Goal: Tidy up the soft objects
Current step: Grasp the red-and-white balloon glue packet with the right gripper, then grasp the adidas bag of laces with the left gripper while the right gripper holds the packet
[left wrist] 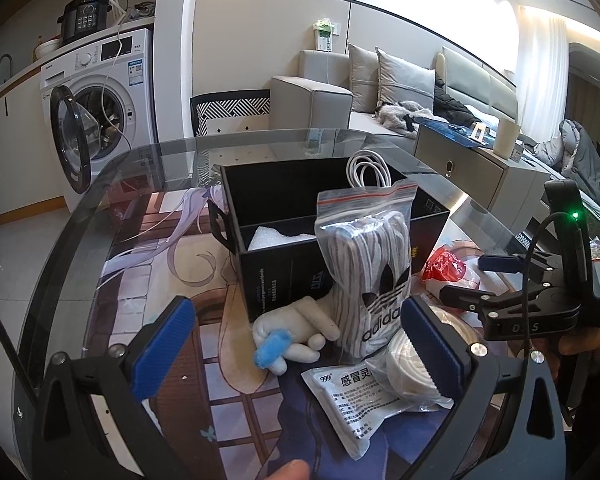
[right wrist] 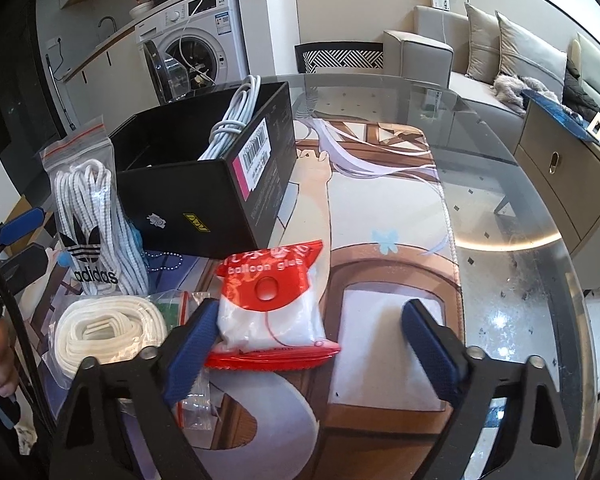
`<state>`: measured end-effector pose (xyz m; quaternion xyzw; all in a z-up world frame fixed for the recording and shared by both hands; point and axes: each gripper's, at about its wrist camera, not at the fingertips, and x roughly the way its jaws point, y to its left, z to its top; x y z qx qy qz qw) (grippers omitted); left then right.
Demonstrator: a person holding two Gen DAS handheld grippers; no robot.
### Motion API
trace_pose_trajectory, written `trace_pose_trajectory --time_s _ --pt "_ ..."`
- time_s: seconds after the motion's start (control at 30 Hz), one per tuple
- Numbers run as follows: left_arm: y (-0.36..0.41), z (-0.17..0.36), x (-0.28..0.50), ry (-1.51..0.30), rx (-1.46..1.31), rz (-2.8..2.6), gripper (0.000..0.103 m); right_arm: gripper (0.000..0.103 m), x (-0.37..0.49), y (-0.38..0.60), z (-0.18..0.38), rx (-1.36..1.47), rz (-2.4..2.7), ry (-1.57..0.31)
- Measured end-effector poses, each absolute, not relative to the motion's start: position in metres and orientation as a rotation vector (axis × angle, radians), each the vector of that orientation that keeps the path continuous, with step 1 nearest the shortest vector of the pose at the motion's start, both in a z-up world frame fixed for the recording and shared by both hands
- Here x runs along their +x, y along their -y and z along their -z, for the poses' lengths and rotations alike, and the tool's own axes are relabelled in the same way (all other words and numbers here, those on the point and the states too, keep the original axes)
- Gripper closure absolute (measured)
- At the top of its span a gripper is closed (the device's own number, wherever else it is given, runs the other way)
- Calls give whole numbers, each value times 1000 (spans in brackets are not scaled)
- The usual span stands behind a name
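A black open box (left wrist: 296,240) (right wrist: 204,168) stands on a printed mat and holds a white cable (left wrist: 368,170) (right wrist: 236,120). A zip bag of grey laces with an adidas logo (left wrist: 370,264) (right wrist: 92,224) leans against the box. A small white plush with a blue patch (left wrist: 292,336) lies in front of it. My left gripper (left wrist: 300,344) is open just before the plush and the laces bag. My right gripper (right wrist: 308,344) is open, with a red and white balloon glue bag (right wrist: 272,308) lying between its fingers. A bag of white band (right wrist: 108,328) (left wrist: 408,364) lies to its left.
A white medicine sachet (left wrist: 352,400) lies by the left gripper. The glass table (right wrist: 520,220) is round, its edge close on the left in the left wrist view. A washing machine (left wrist: 104,92), a chair (right wrist: 340,58) and a sofa (left wrist: 380,92) stand behind.
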<state>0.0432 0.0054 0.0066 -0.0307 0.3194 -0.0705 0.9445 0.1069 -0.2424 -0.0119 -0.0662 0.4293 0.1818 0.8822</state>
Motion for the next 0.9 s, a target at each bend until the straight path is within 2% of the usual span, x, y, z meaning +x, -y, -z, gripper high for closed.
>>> trace_pose_trajectory --time_s 0.17,0.37,0.43,0.53,0.9 --pt "-4 -7 42 -650 -60 146 0 23 102 238 12 -172 -389 -882" --pt "-4 -7 42 -650 -60 145 0 42 99 234 11 -191 -420 -867" --pt "-4 -7 42 -651 -60 144 0 46 98 233 11 -194 -428 -866" --pt "-4 -7 42 -650 -61 145 0 59 94 232 8 -208 -436 -840" --pt "1 -7 42 -662 -59 148 0 59 82 238 -13 -159 -493 -753"
